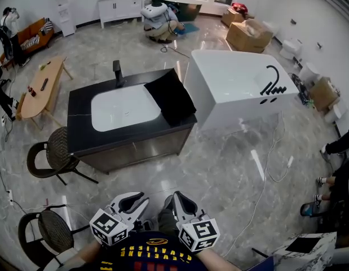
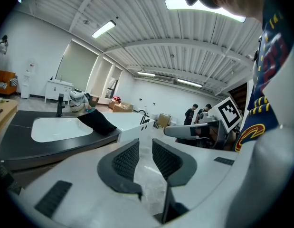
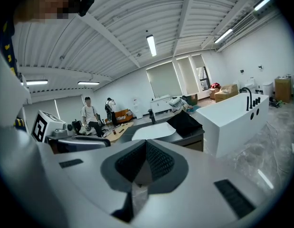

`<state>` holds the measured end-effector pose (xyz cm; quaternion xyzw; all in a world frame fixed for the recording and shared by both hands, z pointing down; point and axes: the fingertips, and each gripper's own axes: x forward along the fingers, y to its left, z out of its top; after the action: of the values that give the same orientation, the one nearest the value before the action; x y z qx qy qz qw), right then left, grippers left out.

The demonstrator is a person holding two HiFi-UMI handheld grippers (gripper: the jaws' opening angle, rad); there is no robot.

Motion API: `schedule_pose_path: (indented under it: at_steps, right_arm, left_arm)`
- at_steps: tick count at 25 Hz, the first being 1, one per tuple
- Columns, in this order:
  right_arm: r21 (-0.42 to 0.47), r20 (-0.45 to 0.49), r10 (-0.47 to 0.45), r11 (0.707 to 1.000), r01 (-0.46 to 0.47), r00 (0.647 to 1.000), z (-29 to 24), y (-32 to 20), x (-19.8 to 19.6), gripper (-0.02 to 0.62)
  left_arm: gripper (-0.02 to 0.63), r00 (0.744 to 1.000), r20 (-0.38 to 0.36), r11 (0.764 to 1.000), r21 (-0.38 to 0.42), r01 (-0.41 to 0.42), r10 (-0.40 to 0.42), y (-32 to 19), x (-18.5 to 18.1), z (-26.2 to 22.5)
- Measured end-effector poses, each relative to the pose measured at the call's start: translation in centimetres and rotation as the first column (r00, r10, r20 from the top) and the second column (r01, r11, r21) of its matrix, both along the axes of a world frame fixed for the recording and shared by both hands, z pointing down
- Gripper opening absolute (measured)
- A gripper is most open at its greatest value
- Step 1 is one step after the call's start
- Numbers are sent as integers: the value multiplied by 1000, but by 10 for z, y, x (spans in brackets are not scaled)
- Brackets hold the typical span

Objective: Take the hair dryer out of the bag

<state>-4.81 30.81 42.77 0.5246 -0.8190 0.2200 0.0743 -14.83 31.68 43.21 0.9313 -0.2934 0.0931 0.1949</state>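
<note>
Inside of bag: the black bag [image 1: 170, 96] lies on the dark counter [image 1: 78, 130]; no view shows what is in it.
Arms of the person: cut off by the lower edge of the head view; only a sleeve [image 1: 66, 257] and part of the shirt [image 1: 153, 254] show.
Crouching person [image 1: 159, 21]: too small to tell what the hands are doing.
People at the right edge [image 1: 340, 144]: cut off by the edge; only legs and shoes [image 1: 308, 209] show.
Things on the wooden table [image 1: 33, 97]: too small to name.
Box [image 1: 306, 252] at lower right: cut off by the lower edge.
</note>
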Motion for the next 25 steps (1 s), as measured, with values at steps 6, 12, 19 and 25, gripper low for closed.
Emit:
schedule_pose_path:
  at_steps: [6, 12, 19, 25]
  right_arm:
    - [-15, 18, 3, 1000, -2, 1000, 2, -49, 32, 8]
    - [-9, 50, -6, 1000, 6, 999, -1, -94, 67, 8]
    - [11, 77, -20, 1000, 19, 997, -11, -135, 103, 8]
    - [0, 98, -21, 1000, 21, 995, -6, -152, 121, 8]
  left_arm:
    - [89, 1000, 18, 1000, -4, -3, 3, -48, 34, -2]
    - [89, 999, 53, 1000, 14, 5, -5, -90, 70, -9]
    - [89, 997, 76, 998, 58, 24, -28, -125, 107, -24]
    - [89, 995, 87, 998, 57, 34, -39, -140, 122, -22]
